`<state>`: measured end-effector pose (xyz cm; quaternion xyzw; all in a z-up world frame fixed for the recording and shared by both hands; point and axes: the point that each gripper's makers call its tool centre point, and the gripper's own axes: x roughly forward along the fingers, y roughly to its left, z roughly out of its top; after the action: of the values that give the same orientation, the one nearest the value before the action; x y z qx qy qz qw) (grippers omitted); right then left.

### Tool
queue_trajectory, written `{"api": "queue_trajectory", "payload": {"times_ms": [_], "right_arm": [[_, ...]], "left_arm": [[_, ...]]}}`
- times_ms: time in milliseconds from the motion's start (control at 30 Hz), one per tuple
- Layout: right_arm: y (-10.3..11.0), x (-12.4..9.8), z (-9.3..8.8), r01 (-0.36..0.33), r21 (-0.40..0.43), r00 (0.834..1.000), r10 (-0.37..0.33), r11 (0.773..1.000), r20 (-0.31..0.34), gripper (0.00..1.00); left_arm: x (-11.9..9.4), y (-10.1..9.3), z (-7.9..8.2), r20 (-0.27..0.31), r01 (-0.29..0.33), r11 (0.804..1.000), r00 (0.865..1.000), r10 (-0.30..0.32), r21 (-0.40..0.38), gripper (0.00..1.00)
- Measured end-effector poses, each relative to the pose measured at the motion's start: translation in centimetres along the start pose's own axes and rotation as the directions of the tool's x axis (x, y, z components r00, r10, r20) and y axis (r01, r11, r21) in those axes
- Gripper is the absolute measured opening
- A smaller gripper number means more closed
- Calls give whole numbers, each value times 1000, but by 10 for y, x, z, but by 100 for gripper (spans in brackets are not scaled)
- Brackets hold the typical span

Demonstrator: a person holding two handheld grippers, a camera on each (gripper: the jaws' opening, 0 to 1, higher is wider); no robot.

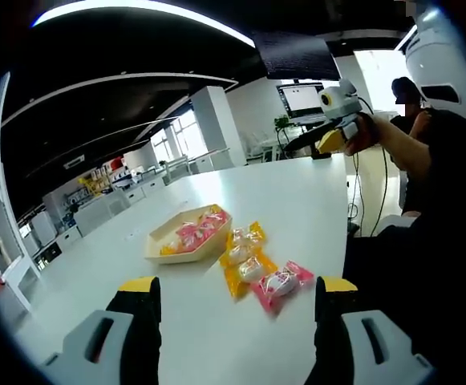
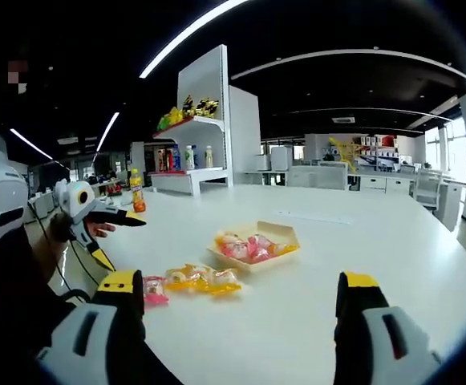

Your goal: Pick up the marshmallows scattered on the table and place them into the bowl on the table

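Left gripper view. The left gripper (image 1: 237,293) rises from 6 o'clock with its two yellow-tipped jaws set wide apart, holding nothing and touching nothing; the white table (image 1: 297,200) shows between them. The bowl (image 1: 187,234), a shallow tan tray, lies near centre at about 10 o'clock from the jaw gap and already holds several pink and yellow marshmallows. Just beside its right rim, toward 4 o'clock, lie loose packets: yellow packets (image 1: 245,261) in a short row, then a pink packet (image 1: 282,283) nearest the right jaw, not touching it. At 1 o'clock the right gripper (image 1: 333,128) is held up over the far table edge by a person's hand (image 1: 369,132); whether its jaws are apart or together cannot be told from here.

Right gripper view. The right gripper (image 2: 241,297) rises from 6 o'clock, jaws wide apart, empty, clear of the table (image 2: 377,241). The bowl (image 2: 255,245) sits just above centre with marshmallows inside. The yellow packets (image 2: 200,278) lie at its 8 o'clock side; the pink packet (image 2: 154,289) lies just beside the left jaw tip. At 9 o'clock the left gripper (image 2: 116,237) shows, its jaws splayed apart, gripped by a hand (image 2: 96,228).
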<state>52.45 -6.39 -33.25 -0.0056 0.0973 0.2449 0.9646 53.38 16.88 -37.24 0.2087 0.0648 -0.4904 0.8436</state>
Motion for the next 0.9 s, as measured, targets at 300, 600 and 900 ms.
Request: {"api": "queue_trajectory", "payload": {"times_ms": [300,600,900], "right_arm": [[0,0,-4,6,-8,1000,-6,1000,-13,96],[2,3,-8,-3,-13,1000,2,1000,-23,95],[3,5,-13,-11,-9,1000,10,1000,-26,95]], "left_arm": [[2,2,0,-2,-15,1000,1000,15,-24,78],[12,4,5,20,-34,996,999,36,-84,77],[21,-3,22,64,-18,995,998,25,-101,83]]}}
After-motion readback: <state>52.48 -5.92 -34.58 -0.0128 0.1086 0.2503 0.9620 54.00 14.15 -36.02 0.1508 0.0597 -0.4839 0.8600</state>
